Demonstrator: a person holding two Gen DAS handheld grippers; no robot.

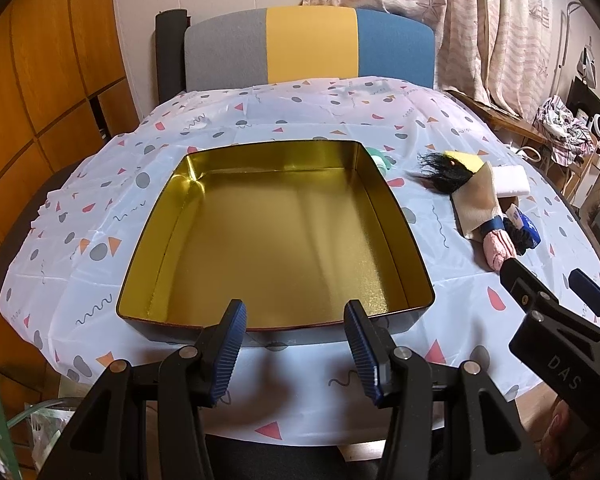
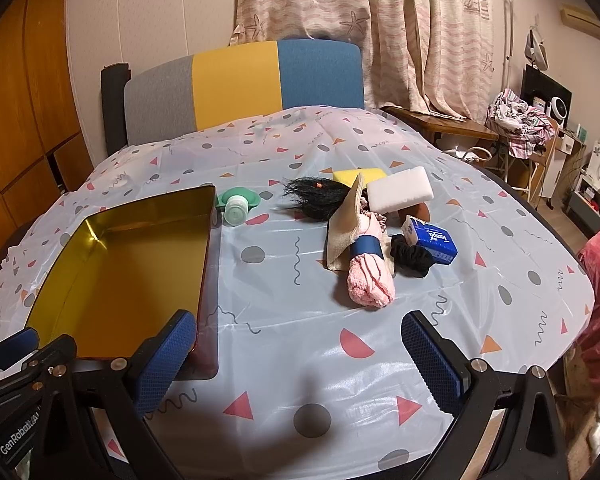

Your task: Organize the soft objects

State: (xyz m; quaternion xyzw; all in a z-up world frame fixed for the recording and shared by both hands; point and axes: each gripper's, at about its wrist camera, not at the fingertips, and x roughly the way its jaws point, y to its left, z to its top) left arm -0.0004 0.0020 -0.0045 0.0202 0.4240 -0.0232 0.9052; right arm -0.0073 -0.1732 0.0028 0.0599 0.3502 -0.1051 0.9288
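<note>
The gold tin (image 1: 276,236) sits on the patterned tablecloth (image 2: 300,340) with nothing in it, so by my reckoning the sorting has not begun; this is the pause before the first pick. The left gripper (image 1: 296,344) hangs just short of the tin's near rim, its blue pads apart with only air between them; the right gripper (image 2: 300,356) hovers off the tin's near right corner, its jaws spread wide and likewise empty. All the soft things lie in a loose heap well to the right of the tin: a rolled pink towel (image 2: 370,284) with a blue band (image 2: 366,249) is the nearest piece; a beige cloth (image 2: 346,236) lies under it; a black scrunchie (image 2: 412,256) and a blue tissue pack (image 2: 432,240) rest just beside it; farther back are a white sponge block (image 2: 400,190), a yellow sponge (image 2: 356,176) and a tuft of black hair (image 2: 316,196). A small green bottle (image 2: 236,208) stands just off the tin's far right corner. The next move, I would judge, falls to the right gripper: reach ahead to the pink towel, straddle the roll across its width, close gently since it will squash, then carry it left over the rim; the beige cloth beneath may drag along.
</note>
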